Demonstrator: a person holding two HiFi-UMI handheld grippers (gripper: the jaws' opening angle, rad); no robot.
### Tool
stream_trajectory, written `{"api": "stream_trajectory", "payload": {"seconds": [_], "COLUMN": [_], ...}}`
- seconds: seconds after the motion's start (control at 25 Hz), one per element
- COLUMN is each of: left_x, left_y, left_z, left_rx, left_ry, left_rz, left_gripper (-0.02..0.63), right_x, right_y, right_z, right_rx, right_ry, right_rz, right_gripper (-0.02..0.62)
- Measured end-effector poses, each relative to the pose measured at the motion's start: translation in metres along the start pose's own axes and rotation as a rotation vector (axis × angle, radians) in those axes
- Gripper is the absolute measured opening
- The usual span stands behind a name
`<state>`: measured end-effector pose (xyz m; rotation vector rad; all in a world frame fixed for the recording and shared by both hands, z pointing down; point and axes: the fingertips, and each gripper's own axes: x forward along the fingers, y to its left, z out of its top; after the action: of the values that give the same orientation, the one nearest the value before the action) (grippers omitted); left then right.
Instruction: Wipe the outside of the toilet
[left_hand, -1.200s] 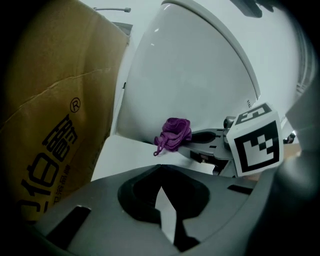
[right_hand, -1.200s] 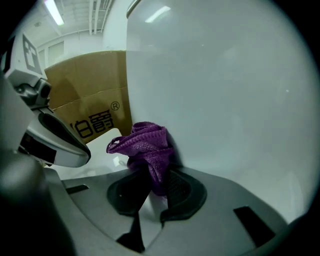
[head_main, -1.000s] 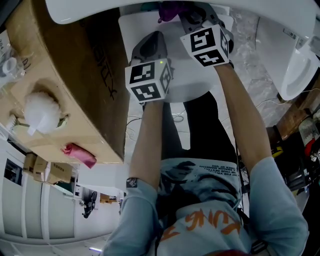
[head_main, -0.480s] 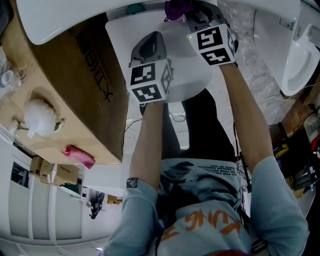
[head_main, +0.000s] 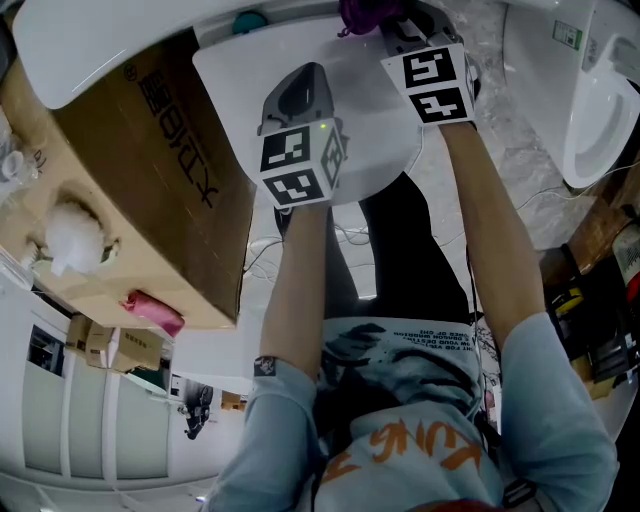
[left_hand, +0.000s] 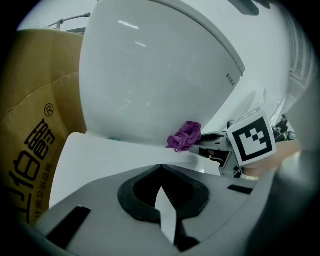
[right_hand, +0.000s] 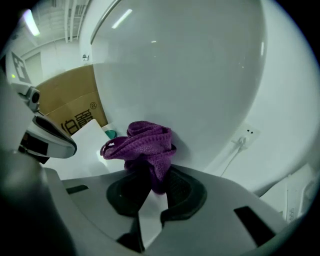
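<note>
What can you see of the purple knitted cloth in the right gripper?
The purple knitted cloth is a small, soft rag of ribbed fabric, crumpled into a bunch with folds and a loop sticking out at its left. Its lower end is pinched between the dark pads of the right gripper, whose jaws are shut on it. The bunch stands beyond the jaw tips and appears to press against the curved outer side of the glossy white toilet bowl.

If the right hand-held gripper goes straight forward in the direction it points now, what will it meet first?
Probably the white curved outer wall of the toilet, directly ahead. The purple cloth clamped in the right hand-held gripper would press on it first. Whether cloth and wall touch now cannot be told.
</note>
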<state>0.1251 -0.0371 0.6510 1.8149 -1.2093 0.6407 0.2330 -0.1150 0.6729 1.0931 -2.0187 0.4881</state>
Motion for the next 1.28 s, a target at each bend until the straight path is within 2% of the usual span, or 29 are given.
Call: {"api": "stream_trajectory", "payload": {"seconds": [0.16,0.4,0.48,0.68,0.84,1.04,1.28], "left_x": [-0.002,-0.006,-0.008,-0.013,-0.020,-0.044,-0.094], "left_y": [-0.003,-0.016,-0.019,-0.026,-0.029,-0.020,-0.004], "left_z": [0.003,0.012,0.013,0.016,0.014,0.014,0.038], "left_rx": [-0.016,0.014,0.017,0.027,0.044,0.060,0.127], "left_ry": [-0.017,-0.038,-0.046,-0.071,-0.085,-0.099,-0.171], "left_rz": [0.026,0.019,0.019,0.017,0.005,-0.006,-0.048], "left_gripper": [0.025,0.025,0.025,0.025,0.025,0.025,0.025], "right_x": [-0.003,-0.010,-0.012,-0.018,-0.035,-0.075,-0.129], "right_y": [-0.009,-0.022,-0.030,-0.049,-0.065,-0.055,-0.016], "right_z": [-0.004,-0.012,-0.019,-0.043,-0.059,-0.071,-0.042], "right_rx": [0.040,0.072,0.070,-0.013,0.078,0.201,0.189], "right_ry": [-0.006,-0.005,0.019,0.132,0.155,0.120,0.011], "right_rz": [0.003,-0.010,-0.032,-0.079,-0.147,-0.199,-0.268], "right_gripper": [0.072,0.072,0.072,0.072,0.072,0.072,0.074]}}
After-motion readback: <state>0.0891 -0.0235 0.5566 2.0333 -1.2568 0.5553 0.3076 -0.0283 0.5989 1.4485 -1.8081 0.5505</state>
